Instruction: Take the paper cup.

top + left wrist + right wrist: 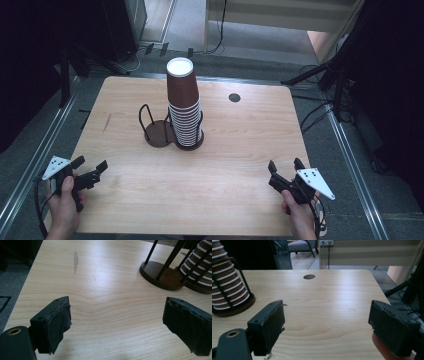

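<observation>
Cup stack (183, 107): untouched in its wire holder (159, 131), ahead of and between both jaw pairs.
Left gripper (91, 170): jaws apart, empty, low over the bench (240, 145).
Right gripper (285, 167): jaws apart, empty.
Progress: nothing begun, I'd judge; reaching remains.

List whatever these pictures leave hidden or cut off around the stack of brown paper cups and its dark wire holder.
- Stack of brown paper cups: the upper cups are cut off by the frame's edge in both gripper views; the exact count is too fine to tell in the high view.
- Dark wire holder: its right base is covered by the stack in the high view.
- Left gripper and right gripper: jaws apart, holding nothing.
</observation>
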A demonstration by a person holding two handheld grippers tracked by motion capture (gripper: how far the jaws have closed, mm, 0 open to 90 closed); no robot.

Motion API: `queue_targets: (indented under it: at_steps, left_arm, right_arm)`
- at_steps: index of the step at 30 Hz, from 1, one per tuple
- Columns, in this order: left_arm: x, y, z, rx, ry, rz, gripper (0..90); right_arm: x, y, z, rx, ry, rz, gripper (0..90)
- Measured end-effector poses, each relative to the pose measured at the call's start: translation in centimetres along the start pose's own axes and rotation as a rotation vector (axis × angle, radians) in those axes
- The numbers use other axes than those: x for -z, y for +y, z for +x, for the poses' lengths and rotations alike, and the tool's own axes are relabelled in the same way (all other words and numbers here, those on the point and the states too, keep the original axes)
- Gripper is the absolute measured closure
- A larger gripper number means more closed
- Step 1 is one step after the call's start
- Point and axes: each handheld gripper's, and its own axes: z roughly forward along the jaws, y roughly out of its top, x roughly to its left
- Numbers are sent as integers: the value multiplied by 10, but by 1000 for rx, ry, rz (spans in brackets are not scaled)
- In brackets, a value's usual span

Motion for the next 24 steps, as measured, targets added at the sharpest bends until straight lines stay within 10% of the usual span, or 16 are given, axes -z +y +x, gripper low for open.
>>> queue_targets:
  at_steps: [24]
  left_arm:
    - [0,0,0,1,0,3,87]
  right_arm:
    - [-23,36,43,24,87,-32,130]
